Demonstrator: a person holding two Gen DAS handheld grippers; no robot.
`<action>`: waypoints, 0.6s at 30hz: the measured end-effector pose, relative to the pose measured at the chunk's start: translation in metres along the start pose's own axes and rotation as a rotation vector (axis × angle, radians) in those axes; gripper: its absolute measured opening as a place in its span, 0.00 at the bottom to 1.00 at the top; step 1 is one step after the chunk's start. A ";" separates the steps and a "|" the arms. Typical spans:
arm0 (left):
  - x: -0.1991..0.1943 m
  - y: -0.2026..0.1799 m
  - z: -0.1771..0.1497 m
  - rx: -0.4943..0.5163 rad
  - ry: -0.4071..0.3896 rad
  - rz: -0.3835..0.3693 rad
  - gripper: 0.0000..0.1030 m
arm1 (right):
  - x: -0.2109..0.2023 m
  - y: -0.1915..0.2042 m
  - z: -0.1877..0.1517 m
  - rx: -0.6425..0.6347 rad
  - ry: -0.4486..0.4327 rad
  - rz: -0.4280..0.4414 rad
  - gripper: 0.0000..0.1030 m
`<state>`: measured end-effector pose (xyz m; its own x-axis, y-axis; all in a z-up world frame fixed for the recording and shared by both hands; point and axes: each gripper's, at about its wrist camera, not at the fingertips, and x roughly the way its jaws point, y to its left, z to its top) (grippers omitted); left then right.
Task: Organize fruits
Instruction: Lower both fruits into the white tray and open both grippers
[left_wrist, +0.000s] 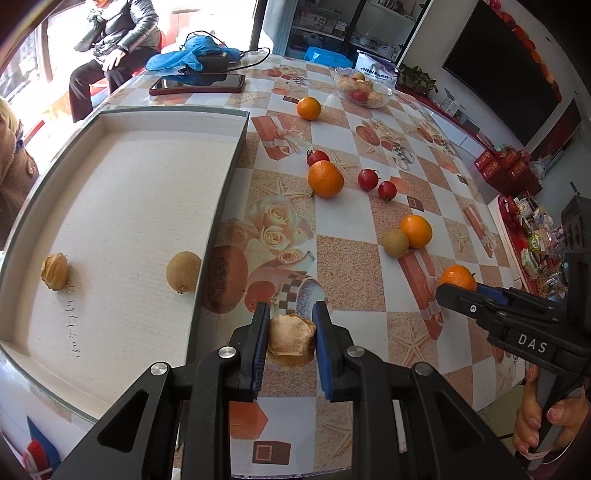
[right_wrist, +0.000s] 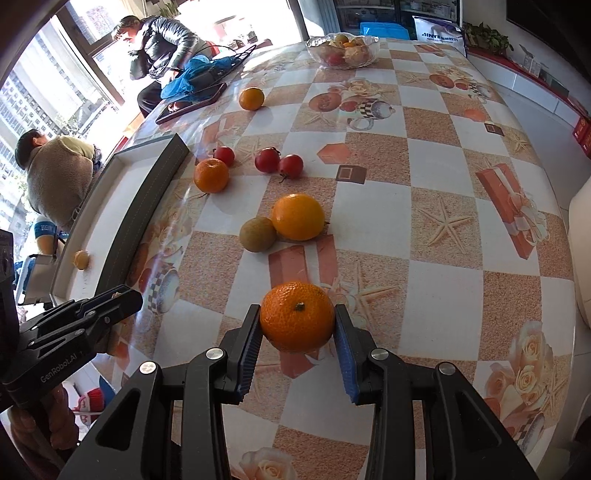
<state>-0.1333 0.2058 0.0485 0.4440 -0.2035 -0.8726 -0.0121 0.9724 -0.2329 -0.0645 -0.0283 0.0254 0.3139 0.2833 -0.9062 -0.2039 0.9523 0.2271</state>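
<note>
Fruits are split between tray and table. Left gripper (left_wrist: 290, 341) is clamped narrow on a husked physalis (left_wrist: 291, 345), blue pads (left_wrist: 320, 347) pressing both sides, held over the patterned tablecloth (left_wrist: 369, 280) just right of the tray's dark wall. Right gripper (right_wrist: 297, 345) is closed on a mandarin (right_wrist: 297, 316), stem end facing the camera, pads touching both flanks; in the left wrist view the same mandarin (left_wrist: 458, 277) shows at the tip of the right gripper (left_wrist: 448, 291), with the right hand (left_wrist: 543, 417) on its handle.

Tray (left_wrist: 147, 114), white lined: one husked physalis (left_wrist: 54, 271) near the left side, one tan round fruit (left_wrist: 183, 272) just beside the right wall.

Loose on the table:
- orange (right_wrist: 297, 216) touching a tan round fruit (right_wrist: 258, 234)
- orange (right_wrist: 211, 175) with a cherry tomato (right_wrist: 224, 155) just behind it
- two more cherry tomatoes (right_wrist: 266, 160) (right_wrist: 291, 165) side by side
- far orange (right_wrist: 251, 98) near a phone (right_wrist: 192, 103)

Glass bowl (right_wrist: 343, 48) of mixed fruit sits at the far end. Two people sit by the window.
</note>
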 end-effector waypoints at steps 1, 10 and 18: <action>-0.004 0.005 0.002 -0.006 -0.007 0.002 0.25 | 0.000 0.005 0.002 -0.006 0.002 0.010 0.38; -0.028 0.058 0.013 -0.063 -0.083 0.120 0.25 | 0.008 0.068 0.027 -0.104 0.024 0.065 0.38; -0.033 0.112 0.013 -0.178 -0.112 0.201 0.25 | 0.022 0.124 0.053 -0.184 0.041 0.107 0.38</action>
<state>-0.1370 0.3230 0.0565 0.5126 0.0146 -0.8585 -0.2625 0.9547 -0.1405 -0.0340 0.1017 0.0522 0.2438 0.3729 -0.8953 -0.4009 0.8793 0.2571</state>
